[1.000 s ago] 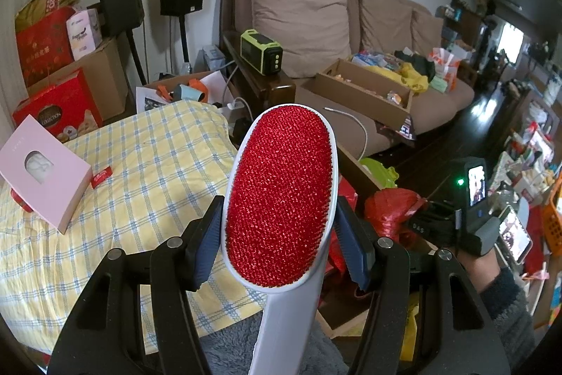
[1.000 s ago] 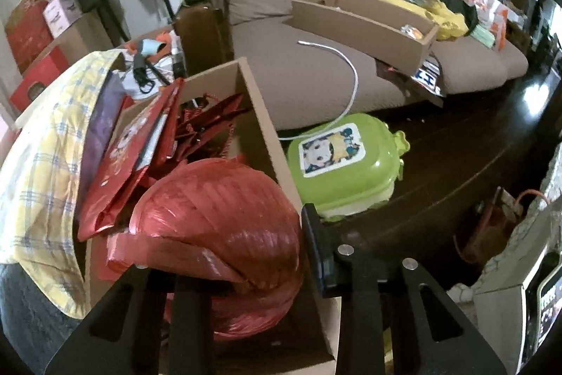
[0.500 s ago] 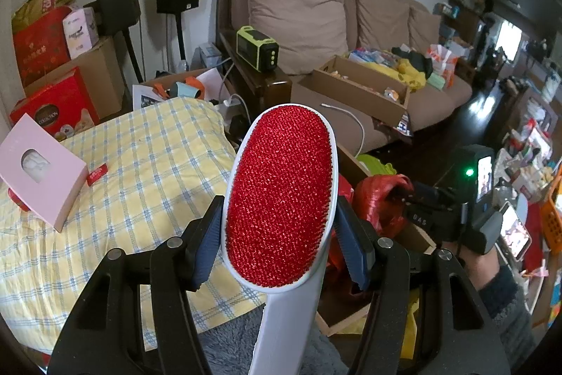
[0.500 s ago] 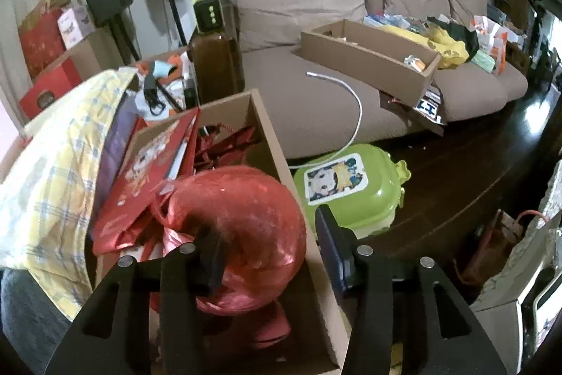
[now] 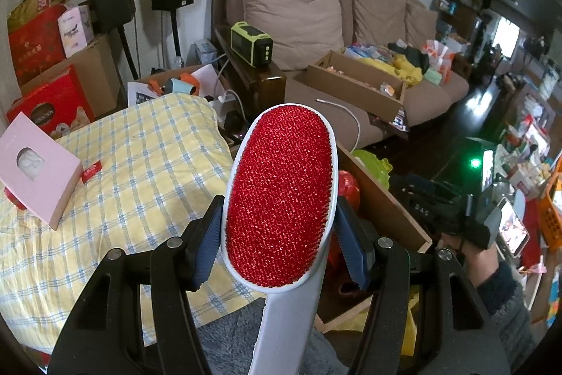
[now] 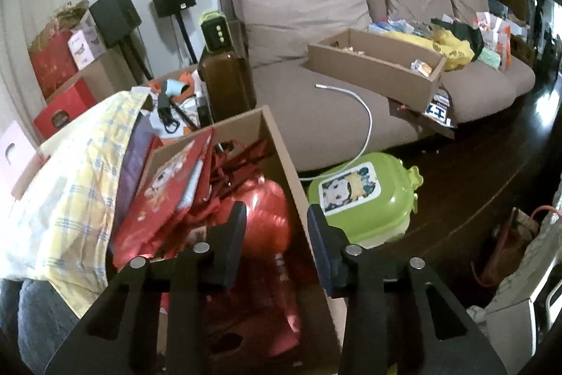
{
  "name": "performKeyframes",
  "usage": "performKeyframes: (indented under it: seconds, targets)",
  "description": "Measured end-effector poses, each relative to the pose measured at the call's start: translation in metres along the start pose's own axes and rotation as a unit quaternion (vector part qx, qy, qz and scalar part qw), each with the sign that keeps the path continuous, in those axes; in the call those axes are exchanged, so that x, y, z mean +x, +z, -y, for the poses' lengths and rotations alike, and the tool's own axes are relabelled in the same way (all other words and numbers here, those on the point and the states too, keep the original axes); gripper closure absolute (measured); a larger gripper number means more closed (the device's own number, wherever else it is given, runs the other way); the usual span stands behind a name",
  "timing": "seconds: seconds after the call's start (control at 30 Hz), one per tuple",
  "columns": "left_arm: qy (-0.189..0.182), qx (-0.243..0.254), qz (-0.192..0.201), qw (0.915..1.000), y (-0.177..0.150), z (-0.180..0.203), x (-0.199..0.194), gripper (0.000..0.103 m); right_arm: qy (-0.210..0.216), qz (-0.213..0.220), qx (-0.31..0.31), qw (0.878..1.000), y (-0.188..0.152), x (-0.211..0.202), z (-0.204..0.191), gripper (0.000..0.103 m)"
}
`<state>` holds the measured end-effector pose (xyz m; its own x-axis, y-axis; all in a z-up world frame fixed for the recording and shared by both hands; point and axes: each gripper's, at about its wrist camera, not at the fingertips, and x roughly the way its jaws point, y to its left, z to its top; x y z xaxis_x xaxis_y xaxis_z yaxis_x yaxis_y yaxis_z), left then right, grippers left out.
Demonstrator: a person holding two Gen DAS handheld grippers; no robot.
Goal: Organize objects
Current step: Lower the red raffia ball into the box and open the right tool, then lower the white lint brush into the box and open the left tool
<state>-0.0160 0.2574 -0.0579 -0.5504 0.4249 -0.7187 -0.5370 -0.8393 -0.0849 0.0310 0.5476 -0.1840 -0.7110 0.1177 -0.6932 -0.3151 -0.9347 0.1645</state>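
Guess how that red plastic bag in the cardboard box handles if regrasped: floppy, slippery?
Red plastic bag looks crinkled and puffed, so probably floppy and light. Its glossy film may slip between pads. Right gripper, jaws just closing, stands open above it; the cardboard box wall crowds one finger.

My left gripper is a black plastic frame with cut-out windows, round silver screw heads on its knuckles, and two fingers faced with ribbed dark-blue pads. My right gripper is built the same way, black with silver screws and a blue pad on its right finger; from the left camera I see its black body with a green light and pale lettering. Behind it shows a fuzzy grey-blue sleeve.
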Motion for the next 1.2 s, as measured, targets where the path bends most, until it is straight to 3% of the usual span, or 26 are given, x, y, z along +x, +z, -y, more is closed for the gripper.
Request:
performKeyframes:
  seconds: [0.4, 0.63, 0.8, 1.2]
  targets:
    - [-0.024, 0.031, -0.036, 0.9986, -0.011, 0.028, 0.021, 0.045, -0.02, -0.002, 0.04, 0.999, -0.003, 0.0, 0.02, 0.066]
    - [-0.018, 0.083, -0.056, 0.9948, -0.012, 0.057, 0.045, 0.045, -0.023, -0.006, 0.051, 0.998, -0.005, 0.0, 0.026, 0.066]
    - [-0.023, 0.152, -0.09, 0.984, -0.022, 0.093, 0.077, 0.045, -0.023, -0.008, 0.059, 0.998, -0.005, -0.001, 0.03, 0.066]
    - [-0.038, 0.208, -0.162, 0.9639, -0.054, 0.147, 0.151, 0.045, -0.021, -0.01, 0.067, 0.997, -0.004, 0.0, 0.03, 0.066]
